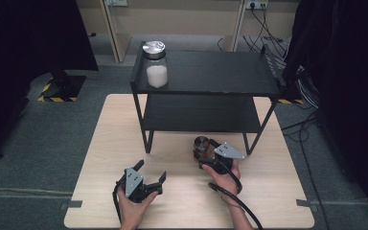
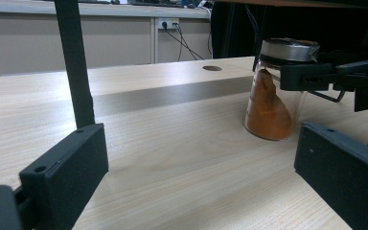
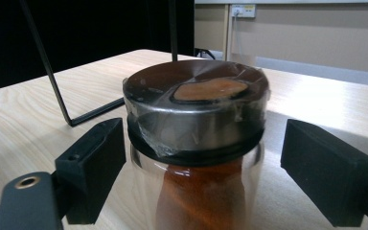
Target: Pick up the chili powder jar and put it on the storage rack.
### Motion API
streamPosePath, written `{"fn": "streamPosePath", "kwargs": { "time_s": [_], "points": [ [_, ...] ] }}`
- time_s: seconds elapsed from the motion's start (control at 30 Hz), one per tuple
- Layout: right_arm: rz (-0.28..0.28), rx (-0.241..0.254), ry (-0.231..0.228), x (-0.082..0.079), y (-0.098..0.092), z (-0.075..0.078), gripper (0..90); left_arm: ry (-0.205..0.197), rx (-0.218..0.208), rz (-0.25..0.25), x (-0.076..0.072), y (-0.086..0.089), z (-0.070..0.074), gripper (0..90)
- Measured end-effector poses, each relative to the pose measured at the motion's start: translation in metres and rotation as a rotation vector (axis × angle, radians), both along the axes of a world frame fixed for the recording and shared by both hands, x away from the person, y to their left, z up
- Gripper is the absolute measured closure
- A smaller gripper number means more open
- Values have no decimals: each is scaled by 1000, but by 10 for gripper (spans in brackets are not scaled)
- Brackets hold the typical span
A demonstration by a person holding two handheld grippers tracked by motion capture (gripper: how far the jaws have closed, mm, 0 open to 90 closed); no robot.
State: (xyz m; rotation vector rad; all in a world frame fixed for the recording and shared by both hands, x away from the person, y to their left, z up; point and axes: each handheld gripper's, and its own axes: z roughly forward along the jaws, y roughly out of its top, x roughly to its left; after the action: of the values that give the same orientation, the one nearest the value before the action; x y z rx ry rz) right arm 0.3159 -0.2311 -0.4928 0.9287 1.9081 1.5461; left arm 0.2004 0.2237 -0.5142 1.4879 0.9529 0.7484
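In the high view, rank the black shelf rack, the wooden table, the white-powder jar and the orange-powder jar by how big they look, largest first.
1. Wooden table
2. Black shelf rack
3. White-powder jar
4. Orange-powder jar, though the right gripper hides part of it, so its rank below the white jar is unsure.

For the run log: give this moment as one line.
right tongs: open, around orange-powder jar | left tongs: open, empty | white-powder jar: on shelf

Jar (image 1: 156, 64) on shelf (image 1: 211, 72) top, left; second jar (image 1: 201, 145) on table (image 1: 100, 143) before shelf.
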Motion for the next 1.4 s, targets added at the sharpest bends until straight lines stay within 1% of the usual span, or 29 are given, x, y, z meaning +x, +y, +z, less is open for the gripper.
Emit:
{"fn": "streamPosePath", "kwargs": {
  "time_s": [0.07,0.13,0.2,0.27,0.33,0.47,0.67,0.7,0.73,0.77,0.8,0.83,0.87,0.9,0.93,0.97,1.03,1.07,1.1,1.17,1.23,1.27,1.33,1.37,1.4],
  "points": [
    [0,1,5,2,0,0,169,1,0,0,0,0,0,37],
    [-1,-10,3,3,1,0,183,0,0,-1,0,0,0,37],
    [5,-16,2,5,2,0,233,1,2,0,0,0,0,38],
    [11,-19,7,6,2,1,256,1,5,0,0,0,1,37],
    [16,-17,3,6,2,0,308,1,6,-1,0,0,1,37],
    [9,-16,-3,4,4,-1,317,0,2,0,0,0,0,37],
    [7,-24,14,2,2,6,320,2,2,-1,0,0,0,37],
    [11,-3,7,-1,-2,7,320,3,0,0,0,0,0,37],
    [15,3,2,-4,-4,8,320,4,0,0,0,0,1,37],
    [15,3,2,-4,-4,8,320,4,0,0,0,0,1,37],
    [19,5,-20,-11,-8,12,320,2,3,0,0,0,1,36],
    [22,5,-31,-15,-10,14,321,2,3,0,0,0,1,37],
    [24,15,-38,-18,-14,15,321,0,4,0,0,0,0,37],
    [24,15,-38,-18,-14,15,321,-1,3,0,0,0,0,37],
    [23,28,-44,-22,-17,17,321,-2,4,1,0,0,0,37],
    [19,45,-62,-29,-24,21,321,-2,3,1,0,0,0,37],
    [12,60,-78,-35,-31,25,321,-1,2,1,0,0,0,37],
    [12,60,-78,-35,-31,25,321,1,2,2,0,0,0,37],
    [8,65,-86,-39,-34,28,321,2,1,2,0,0,0,37],
    [-2,72,-104,-45,-41,34,321,4,0,4,0,0,1,37],
    [-13,79,-111,-49,-46,39,321,3,-3,6,0,0,0,37],
    [-23,81,-125,-54,-52,44,321,3,-5,6,0,0,0,38],
    [-31,83,-134,-59,-57,50,321,3,-6,6,0,0,0,37],
    [-31,83,-134,-59,-57,50,321,4,-7,7,0,0,0,37],
    [-41,85,-141,-63,-61,55,321,4,-5,6,0,0,0,37]
  ]
}}
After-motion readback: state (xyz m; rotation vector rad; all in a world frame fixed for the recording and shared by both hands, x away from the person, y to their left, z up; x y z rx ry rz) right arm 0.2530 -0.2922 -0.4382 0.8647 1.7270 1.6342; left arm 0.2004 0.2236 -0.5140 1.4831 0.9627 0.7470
